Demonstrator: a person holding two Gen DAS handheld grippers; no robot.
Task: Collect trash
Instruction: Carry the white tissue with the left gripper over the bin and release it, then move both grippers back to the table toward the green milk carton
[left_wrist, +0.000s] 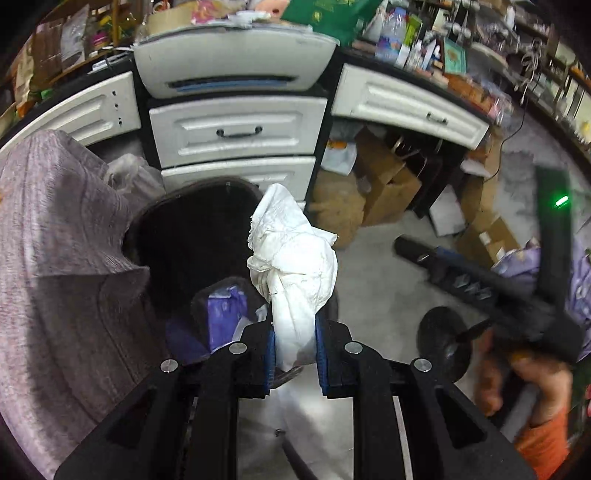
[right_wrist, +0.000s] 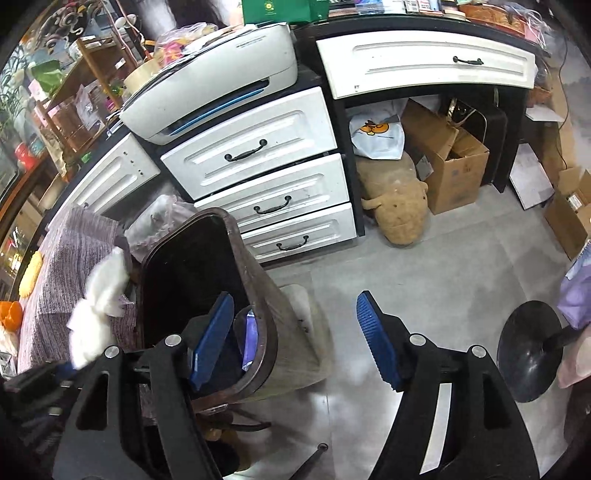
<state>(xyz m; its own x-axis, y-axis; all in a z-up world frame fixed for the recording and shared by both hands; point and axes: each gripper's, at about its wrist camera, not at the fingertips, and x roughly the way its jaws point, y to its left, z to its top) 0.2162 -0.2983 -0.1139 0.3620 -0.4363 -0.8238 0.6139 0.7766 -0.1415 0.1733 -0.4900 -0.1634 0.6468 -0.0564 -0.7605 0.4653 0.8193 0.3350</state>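
Your left tool (left_wrist: 294, 354) tilts steeply down, centre-bottom of its frame, over the dark bin (left_wrist: 192, 236). Your right hand (left_wrist: 532, 373), lower right there, is blurred and partly cut off by the edge. The left tool is nearly closed, blue pads pinching the crumpled white tissue (left_wrist: 295, 266). Your right tool (right_wrist: 295, 339) stands wide apart, empty, one finger over the bin's rim.

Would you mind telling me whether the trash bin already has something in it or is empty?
Not empty: purple packaging lies inside the bin, visible in both wrist views.
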